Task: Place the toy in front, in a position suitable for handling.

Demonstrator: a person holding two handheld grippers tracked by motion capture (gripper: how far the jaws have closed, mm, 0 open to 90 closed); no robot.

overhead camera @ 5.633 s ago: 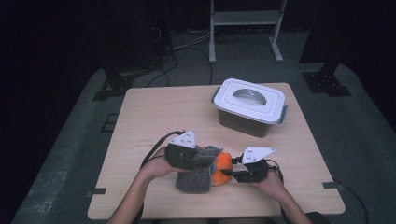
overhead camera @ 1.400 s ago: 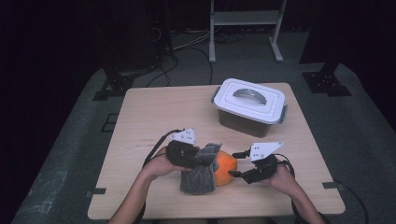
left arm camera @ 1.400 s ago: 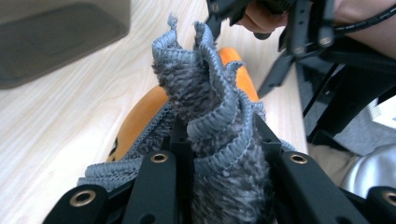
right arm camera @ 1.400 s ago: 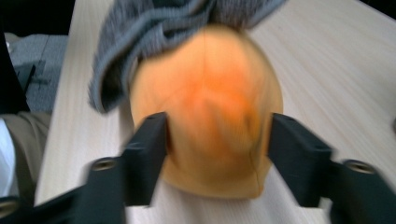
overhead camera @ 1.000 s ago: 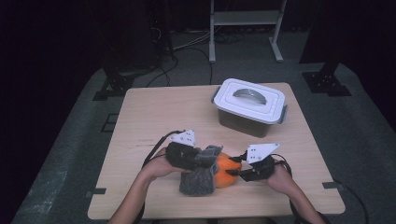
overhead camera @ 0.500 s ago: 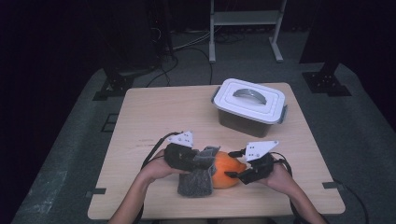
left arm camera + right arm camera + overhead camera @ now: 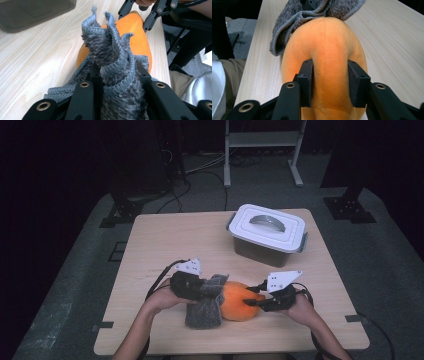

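Where the left gripper (image 7: 117, 82) looks along its own jaws, they are clamped on a bunched fold of one grey knitted cloth (image 7: 112, 57), whose ribbed edges stand up in ruffles between the pads. The right gripper (image 7: 329, 81) has just been closing its jaws, and they now press on the two flanks of one orange plush toy (image 7: 325, 50), with its seam running straight up the middle between them.

In the high view the two grippers face each other near the front edge of the table (image 7: 175, 235): the left gripper (image 7: 192, 287) at the left of the pair, the right gripper (image 7: 260, 301) at the right, each carrying a grey three-cornered plate on top. The toy (image 7: 239, 300) lies between them on the table, rounded and soft, a smooth even orange. The cloth (image 7: 206, 307) is touching the toy's left side; part of it hangs from the left gripper and the rest lies heaped on the wood, fuzzy and mottled grey.

Farther back on the right half of the table, well apart from the hands, stands one dark plastic box (image 7: 267, 232) with a white lid, a grey handle and side clips. One pale wooden table carries it all.
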